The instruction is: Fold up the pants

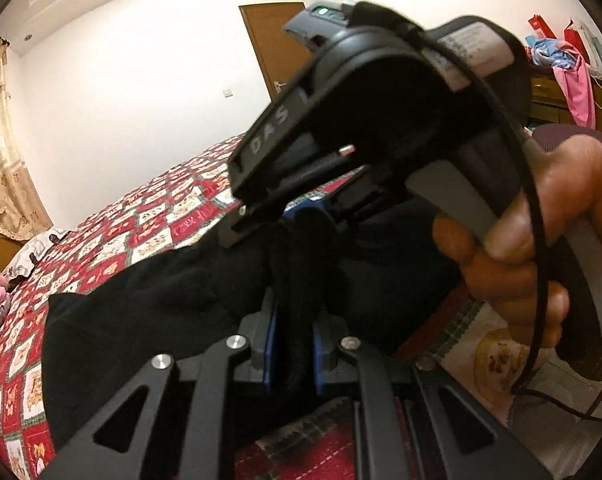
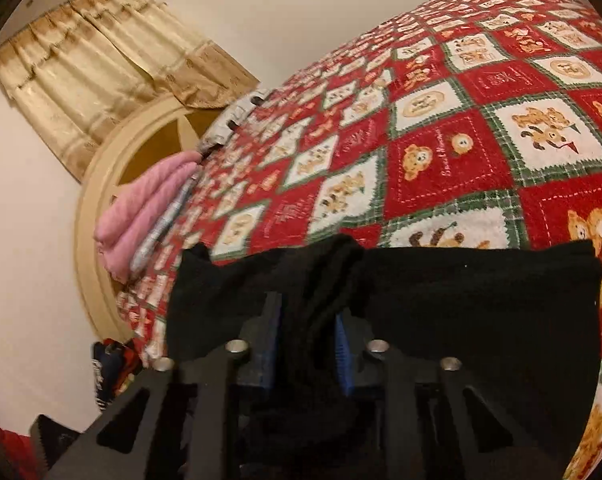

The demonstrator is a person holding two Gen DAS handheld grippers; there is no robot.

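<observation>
Both tongs, left (image 1: pixel 293 344) and right (image 2: pixel 307 344), are pinched nearly shut on bunched folds of the black pants (image 2: pixel 461 300) lying on the red patchwork bedspread (image 2: pixel 441 152), which look soft, light and floppy, best gripped along an edge.

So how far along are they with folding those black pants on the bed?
Early to midway, I'd judge. Done: both grippers have hold of the black pants, which lie on the red patchwork quilt. In hand: the left gripper pinches a bunched ridge of cloth, and the right gripper is clamped on another bunch. Left: no neat, flat folded stack shows yet, so the fold must still be carried over and smoothed.
</observation>
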